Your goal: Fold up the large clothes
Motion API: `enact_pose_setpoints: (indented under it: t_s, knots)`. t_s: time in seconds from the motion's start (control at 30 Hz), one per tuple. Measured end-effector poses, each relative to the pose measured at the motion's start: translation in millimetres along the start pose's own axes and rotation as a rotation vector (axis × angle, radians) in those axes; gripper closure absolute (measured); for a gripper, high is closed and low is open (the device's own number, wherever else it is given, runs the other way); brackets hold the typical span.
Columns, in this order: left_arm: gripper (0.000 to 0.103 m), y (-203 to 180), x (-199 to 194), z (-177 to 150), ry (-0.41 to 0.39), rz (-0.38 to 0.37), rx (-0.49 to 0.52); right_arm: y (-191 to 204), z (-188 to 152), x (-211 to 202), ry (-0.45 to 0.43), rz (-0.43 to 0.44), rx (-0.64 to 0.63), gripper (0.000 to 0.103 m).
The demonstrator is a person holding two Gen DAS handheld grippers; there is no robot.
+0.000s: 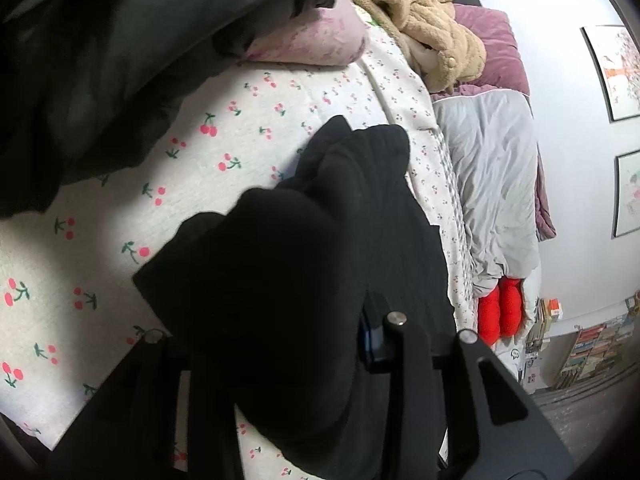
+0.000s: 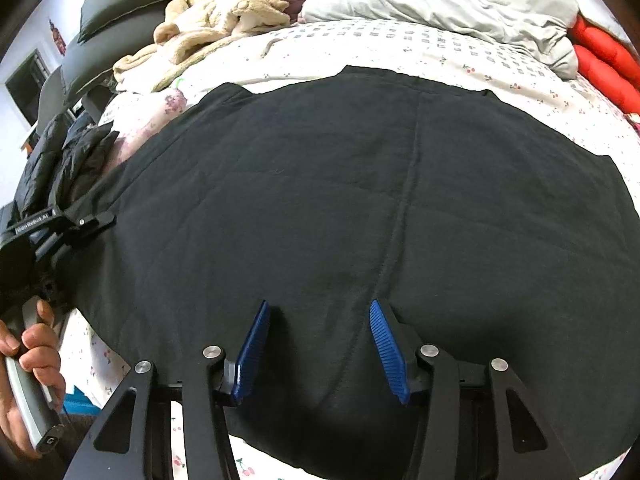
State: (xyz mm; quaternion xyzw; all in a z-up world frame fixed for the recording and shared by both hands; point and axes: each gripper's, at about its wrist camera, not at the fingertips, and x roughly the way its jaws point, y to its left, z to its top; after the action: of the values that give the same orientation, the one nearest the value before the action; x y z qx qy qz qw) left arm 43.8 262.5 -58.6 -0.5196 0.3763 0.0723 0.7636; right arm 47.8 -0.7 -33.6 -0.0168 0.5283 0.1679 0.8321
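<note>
A black garment lies spread flat across the cherry-print bedsheet, its long axis running left to right and a centre seam running away from the near hem. The right gripper sits over that near hem, just left of the seam, blue pads apart with cloth bulging between them, not visibly pinched. The left gripper is at the garment's left edge; its own view shows bunched black fabric over its fingers, apparently pinched. Both hands seem placed to carry the near edge away.

matt black cloth garment; ribbed blue plastic pads.
</note>
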Motion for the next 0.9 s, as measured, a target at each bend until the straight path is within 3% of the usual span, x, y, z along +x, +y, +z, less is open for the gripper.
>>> enact_pose_setpoints:
  t_s: [0.17, 0.4, 0.5, 0.63, 0.7, 0.73, 0.77, 0.8, 0.9]
  knots:
    - [0.075, -22, -14, -3, -0.018, -0.08, 0.094, 7, -1, 13, 0.031, -0.014, -0.033, 0.05]
    - [0.077, -72, -33, -21, -0.03, -0.236, 0.315, 5, -1, 26, 0.049, -0.009, -0.023, 0.05]
    - [0.077, -95, -37, -34, -0.021, -0.304, 0.408, 0, 0, 26, 0.047, 0.021, -0.003, 0.05]
    - [0.077, -127, -37, -58, 0.006, -0.372, 0.537, -17, 3, 12, 0.03, 0.136, 0.07, 0.046]
    - [0.077, -138, -33, -72, 0.032, -0.39, 0.585, -30, 6, -3, 0.023, 0.22, 0.126, 0.043]
    - [0.077, -144, -31, -81, 0.048, -0.397, 0.622, -39, 7, -12, 0.001, 0.241, 0.151, 0.036]
    - [0.077, -151, -28, -91, 0.062, -0.4, 0.664, -53, 8, -27, -0.04, 0.243, 0.183, 0.025]
    - [0.077, -155, -25, -98, 0.073, -0.401, 0.695, -65, 7, -37, -0.071, 0.232, 0.207, 0.022]
    - [0.076, -166, -10, -126, 0.146, -0.397, 0.782, -112, 3, -66, -0.142, 0.197, 0.301, 0.018]
